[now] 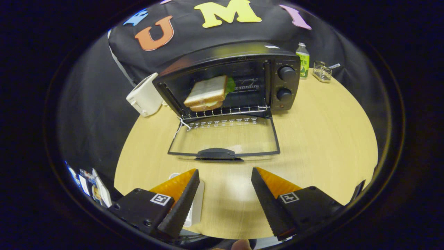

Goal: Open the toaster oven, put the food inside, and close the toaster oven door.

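A black toaster oven (pixel 281 66) stands at the far side of a round wooden table (pixel 329 139). Its glass door (pixel 225 139) lies folded down flat on the table, with the dark handle (pixel 216 153) at its near edge. A sandwich (pixel 206 93) of white bread with a green leaf rests tilted on the wire rack (pixel 236 110) inside the oven, toward its left side. My gripper (pixel 225 172) is open and holds nothing. It hovers over the table just short of the door handle, with the handle ahead of the gap between the fingers.
A white toaster (pixel 144 95) stands left of the oven. A green bottle (pixel 302 59) and a small wire basket (pixel 322 71) sit behind the oven on the right. A white plate (pixel 197 205) lies partly under the left finger.
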